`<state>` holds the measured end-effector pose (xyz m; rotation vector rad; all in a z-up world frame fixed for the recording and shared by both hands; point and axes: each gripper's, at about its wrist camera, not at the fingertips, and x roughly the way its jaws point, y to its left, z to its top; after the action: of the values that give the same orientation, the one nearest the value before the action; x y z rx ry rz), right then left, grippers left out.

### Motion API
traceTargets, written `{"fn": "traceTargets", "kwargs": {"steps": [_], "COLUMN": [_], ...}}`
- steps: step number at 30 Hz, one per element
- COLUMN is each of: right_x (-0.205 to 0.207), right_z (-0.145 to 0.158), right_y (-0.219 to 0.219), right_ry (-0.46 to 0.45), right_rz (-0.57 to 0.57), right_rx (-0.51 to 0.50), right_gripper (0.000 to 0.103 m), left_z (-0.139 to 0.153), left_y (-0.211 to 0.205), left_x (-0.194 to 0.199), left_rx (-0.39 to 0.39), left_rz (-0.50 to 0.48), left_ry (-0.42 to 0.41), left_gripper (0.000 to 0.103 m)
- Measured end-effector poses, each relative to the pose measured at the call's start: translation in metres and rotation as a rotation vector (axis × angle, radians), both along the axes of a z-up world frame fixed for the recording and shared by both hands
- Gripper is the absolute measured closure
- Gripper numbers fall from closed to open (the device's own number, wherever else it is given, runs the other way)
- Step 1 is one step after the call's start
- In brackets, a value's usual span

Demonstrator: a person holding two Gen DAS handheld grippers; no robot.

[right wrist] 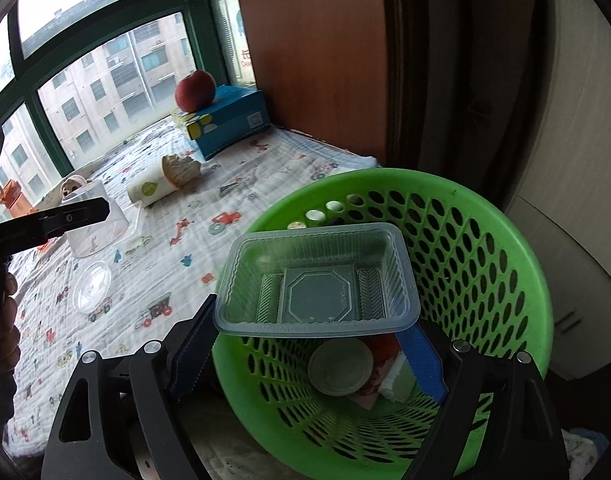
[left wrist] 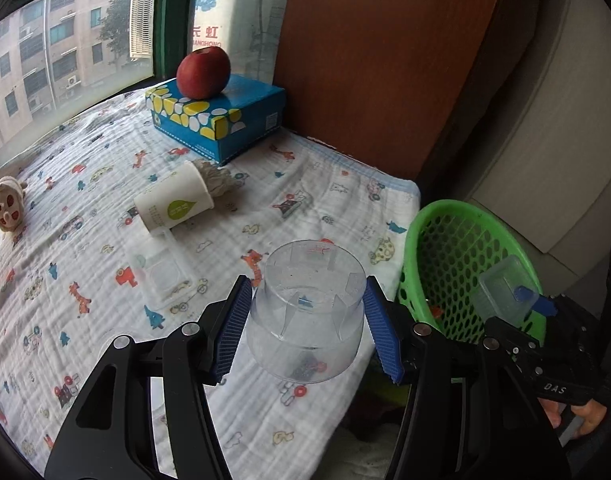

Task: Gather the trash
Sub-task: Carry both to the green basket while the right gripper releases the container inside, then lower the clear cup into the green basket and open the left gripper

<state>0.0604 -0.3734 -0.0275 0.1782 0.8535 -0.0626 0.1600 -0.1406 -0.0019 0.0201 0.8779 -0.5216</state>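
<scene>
My left gripper (left wrist: 307,332) is shut on a clear plastic cup (left wrist: 305,316), held upside down above the patterned cloth (left wrist: 85,248). My right gripper (right wrist: 309,344) is shut on a clear rectangular plastic tray (right wrist: 317,280), held over the mouth of the green basket (right wrist: 485,248). The basket also shows at the right in the left wrist view (left wrist: 457,252). Inside it lie a round lid (right wrist: 339,366) and a red-and-white wrapper (right wrist: 385,364). A paper cup (left wrist: 173,204) stuffed with crumpled tissue lies on its side on the cloth. A clear round lid (right wrist: 91,286) lies flat on the cloth.
A blue tissue box (left wrist: 225,116) with a red apple (left wrist: 203,72) on top stands at the back by the window. A small plush toy (left wrist: 5,204) sits at the left. A flat clear wrapper (left wrist: 165,272) lies on the cloth. A brown panel (left wrist: 385,60) rises behind.
</scene>
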Motion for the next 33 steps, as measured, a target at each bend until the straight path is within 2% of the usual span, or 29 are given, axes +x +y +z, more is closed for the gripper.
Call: {"fn": "traceTargets", "kwargs": {"steps": [7,13,15,33], "right_x": [-0.006,-0.010,-0.012,-0.039], "right_z": [-0.009,-0.018,-0.019,-0.004], "right_y": [-0.045,-0.066,-0.070,-0.089], "right_ry": [0.030,0.043,0.036,-0.034], "right_rz": [-0.093,-0.139,-0.149,-0.197], "right_rx": [0.009,0.024,0.030,0.081], "right_gripper": [0.022,0.018,0.014,0.014], "left_z": [0.004,0.002,0.000,-0.025], "left_y": [-0.047,-0.077,-0.086,-0.141], "left_x": [-0.012,-0.022,-0.024,-0.040], "left_rx": [0.006,0.019,0.024,0.040], "left_rz": [-0.086,-0.142,-0.159,-0.250], "left_ry": [-0.005,-0.001,0.000,0.077], "left_gripper": [0.047,0.047,0.047,0.045]}}
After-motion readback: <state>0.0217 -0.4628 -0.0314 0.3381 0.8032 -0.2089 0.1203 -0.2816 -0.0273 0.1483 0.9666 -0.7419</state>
